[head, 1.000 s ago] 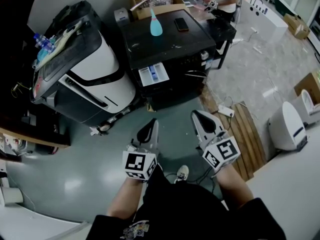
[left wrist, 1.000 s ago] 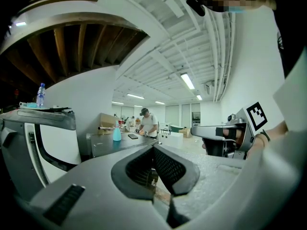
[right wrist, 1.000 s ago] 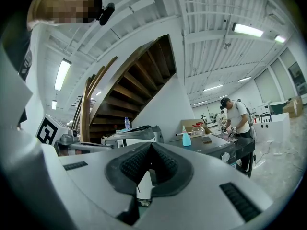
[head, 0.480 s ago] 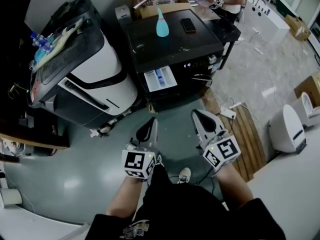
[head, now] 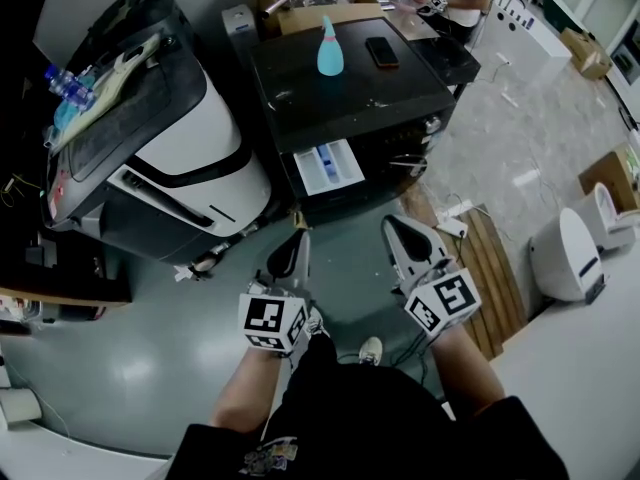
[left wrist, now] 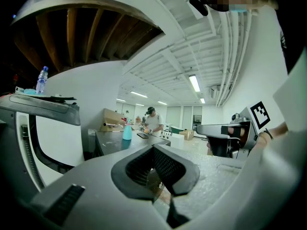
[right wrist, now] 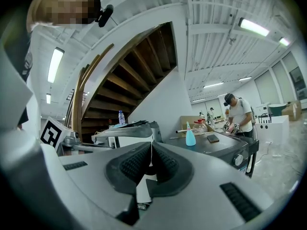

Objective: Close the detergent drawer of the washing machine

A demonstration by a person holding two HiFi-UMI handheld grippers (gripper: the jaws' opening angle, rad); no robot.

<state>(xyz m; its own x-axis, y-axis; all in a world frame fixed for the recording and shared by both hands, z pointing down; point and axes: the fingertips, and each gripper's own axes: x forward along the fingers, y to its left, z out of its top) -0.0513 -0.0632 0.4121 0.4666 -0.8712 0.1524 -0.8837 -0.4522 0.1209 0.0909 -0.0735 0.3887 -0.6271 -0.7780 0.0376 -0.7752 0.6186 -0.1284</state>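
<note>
Grey jaws on my left gripper (head: 296,240) are pressed together with nothing between them. Same on my right gripper (head: 398,230), closed and empty. Both sit side by side over the floor (head: 150,348), apart from the washer (head: 350,93). Its drawer (head: 328,166) juts out open from the black front, just ahead of the left gripper. On top, a blue bottle (head: 329,48) and a phone (head: 381,51).

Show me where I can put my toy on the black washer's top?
The front half of the washer top is bare, between the teal bottle and the open detergent drawer. The back is crowded: bottle and phone sit there.
</note>
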